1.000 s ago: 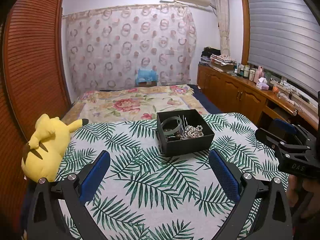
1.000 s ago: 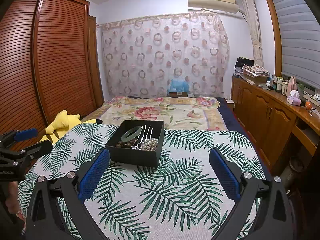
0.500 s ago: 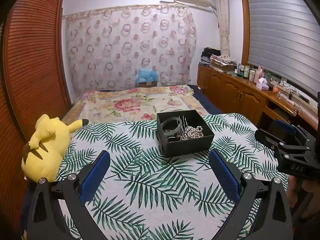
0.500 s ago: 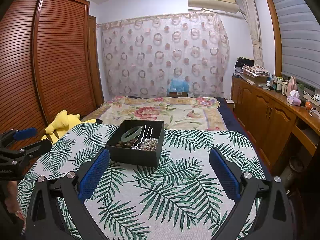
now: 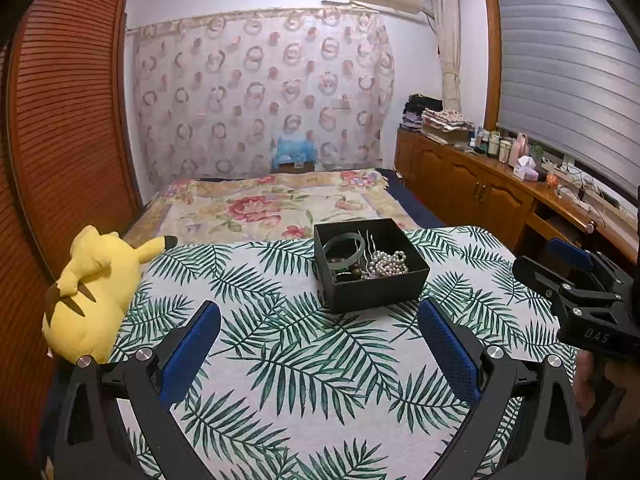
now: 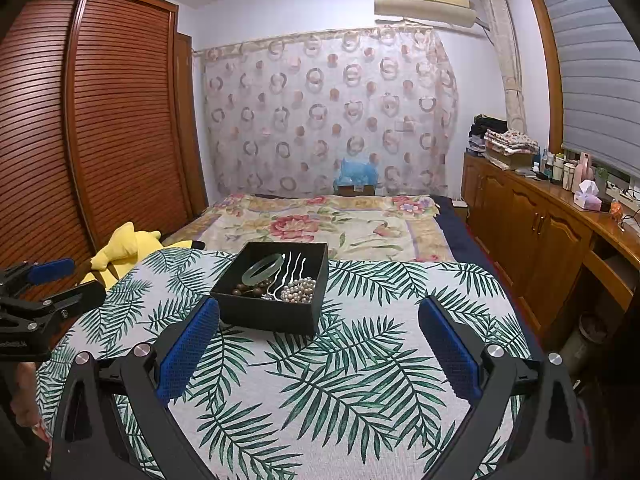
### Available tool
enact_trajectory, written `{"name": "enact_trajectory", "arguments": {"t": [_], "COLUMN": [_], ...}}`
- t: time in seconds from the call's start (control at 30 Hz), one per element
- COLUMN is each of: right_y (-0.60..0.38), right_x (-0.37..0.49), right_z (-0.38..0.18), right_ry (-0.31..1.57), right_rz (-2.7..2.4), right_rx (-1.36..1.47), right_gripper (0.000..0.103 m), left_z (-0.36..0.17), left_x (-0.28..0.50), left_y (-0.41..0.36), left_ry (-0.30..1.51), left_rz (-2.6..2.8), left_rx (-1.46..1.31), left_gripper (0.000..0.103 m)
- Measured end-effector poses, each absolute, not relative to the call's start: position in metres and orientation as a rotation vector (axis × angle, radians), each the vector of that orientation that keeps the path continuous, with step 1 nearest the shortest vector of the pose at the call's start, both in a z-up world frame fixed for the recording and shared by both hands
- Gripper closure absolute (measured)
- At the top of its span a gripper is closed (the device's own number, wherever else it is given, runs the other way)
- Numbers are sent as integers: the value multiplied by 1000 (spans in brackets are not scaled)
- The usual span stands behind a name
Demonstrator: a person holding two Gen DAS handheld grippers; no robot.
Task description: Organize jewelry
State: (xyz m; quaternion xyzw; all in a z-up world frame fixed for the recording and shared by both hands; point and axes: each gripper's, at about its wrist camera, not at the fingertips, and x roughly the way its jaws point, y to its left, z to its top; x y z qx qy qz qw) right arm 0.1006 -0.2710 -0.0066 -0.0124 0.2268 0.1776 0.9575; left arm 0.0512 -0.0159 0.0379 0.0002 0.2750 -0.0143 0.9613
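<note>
Dim, cool indoor light in both views, source unseen. Soft shadow under the black box (image 5: pixel 372 276) at 6 o'clock. Strong fisheye bending: wardrobe (image 6: pixel 100 120) bows at 9 o'clock, blinds (image 5: pixel 568 80) curve at 2. Black vignette in the corners. Focus sharp at the centre, faint sheen on the cabinet top (image 6: pixel 592 216).

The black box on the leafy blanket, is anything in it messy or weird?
A bit messy, yes. In the black box the pale green bangle, silver hairpins, pearl strand and brown beads lie heaped together, touching, with no dividers. Nothing has spilled onto the blanket, and nothing looks broken.
</note>
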Motion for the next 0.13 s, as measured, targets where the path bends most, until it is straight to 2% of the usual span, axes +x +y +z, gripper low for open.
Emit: {"name": "enact_trajectory", "arguments": {"t": [0.13], "right_y": [-272], "right_x": [101], "right_z": [-8], "right_ry": [462], "right_rz": [360], "right_rx": [-24], "right_gripper": [3], "left_z": [37], "left_x": [50], "left_y": [-16], "left_ry": [560], "left_rz": [-27], "left_rx": [0], "left_gripper": [8]}}
